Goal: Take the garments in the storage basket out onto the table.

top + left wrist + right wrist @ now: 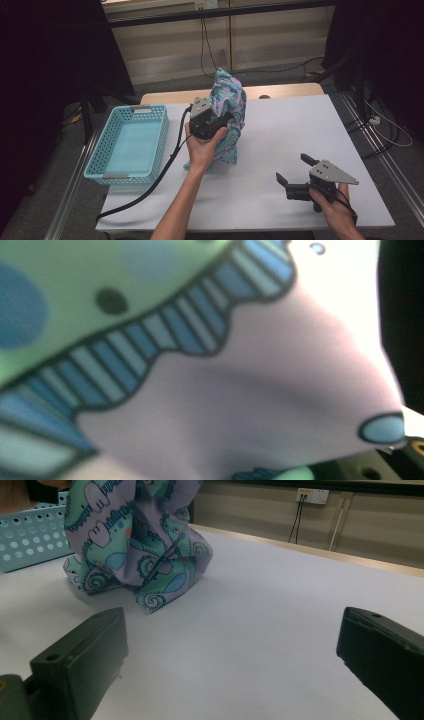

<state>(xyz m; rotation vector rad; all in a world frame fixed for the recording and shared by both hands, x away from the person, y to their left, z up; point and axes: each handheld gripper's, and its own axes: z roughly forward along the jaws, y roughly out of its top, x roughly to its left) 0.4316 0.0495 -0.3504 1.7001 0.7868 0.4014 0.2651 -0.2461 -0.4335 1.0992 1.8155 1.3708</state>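
One patterned cloth (228, 107) is found near the middle of the white table (280, 130), lifted so that its long axis runs roughly upright; its peak is raised toward the far edge and its lower folds rest on the table surface. The print is lilac and green with blue scalloped bands and curled shapes. No brand, label or legible writing is seen on it.

The left gripper (209, 120) is held against the cloth at mid-height, with the left hand (201, 145) wrapped below it. In the left gripper view the fabric (210, 390) is pressed close to the lens and blurred; the jaws are hidden, so it cannot be told whether they are pinching it, though a hold on the cloth appears likely.

The right gripper (296, 174) is held low over the near right part of the table, well apart from the cloth. Its jaws are spread wide, with nothing between them.

One light blue perforated basket (95, 160) is set at the left edge of the table, beside the cloth (135, 540).
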